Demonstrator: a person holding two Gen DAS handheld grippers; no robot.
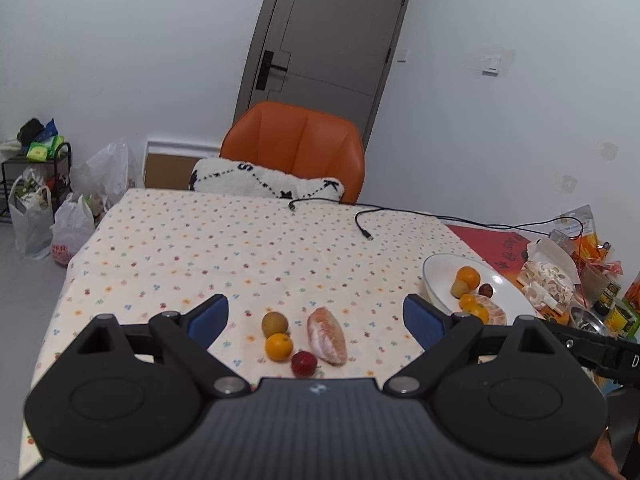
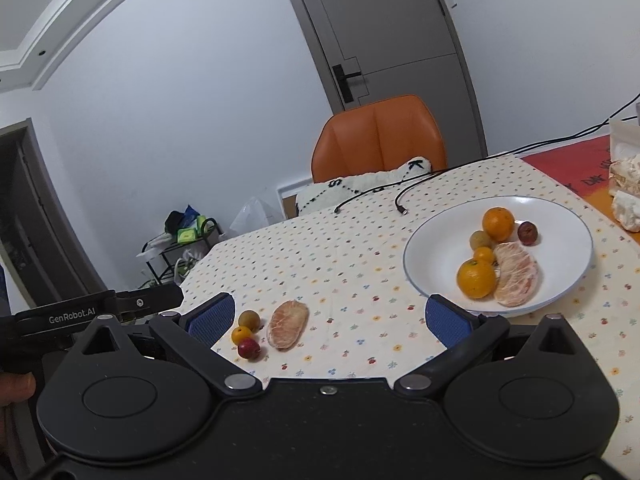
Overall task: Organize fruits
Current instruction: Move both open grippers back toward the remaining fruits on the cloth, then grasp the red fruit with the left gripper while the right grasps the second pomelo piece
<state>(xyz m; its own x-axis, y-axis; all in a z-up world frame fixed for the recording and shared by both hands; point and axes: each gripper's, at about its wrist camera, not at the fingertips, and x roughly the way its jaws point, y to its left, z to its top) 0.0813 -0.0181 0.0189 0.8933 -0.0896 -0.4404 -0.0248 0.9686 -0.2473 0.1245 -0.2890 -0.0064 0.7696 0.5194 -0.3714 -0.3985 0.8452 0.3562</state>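
Both grippers hung released above the counter [image 1: 200,240], holding nothing. Between the blue fingers of the left gripper [image 1: 316,314] lay four loose fruits in a tight cluster: a peeled pomelo segment [image 1: 327,335], a small orange [image 1: 278,346], a brownish-green round fruit [image 1: 275,323] just beyond it, and a red fruit [image 1: 303,363] nearest the camera. The right gripper [image 2: 330,316] hovered to their right. On the far right sat the white plate [image 2: 440,236] — already holding two oranges, a smaller one, another pomelo segment [image 2: 516,274], a greenish fruit and a dark red one (all bunched together).
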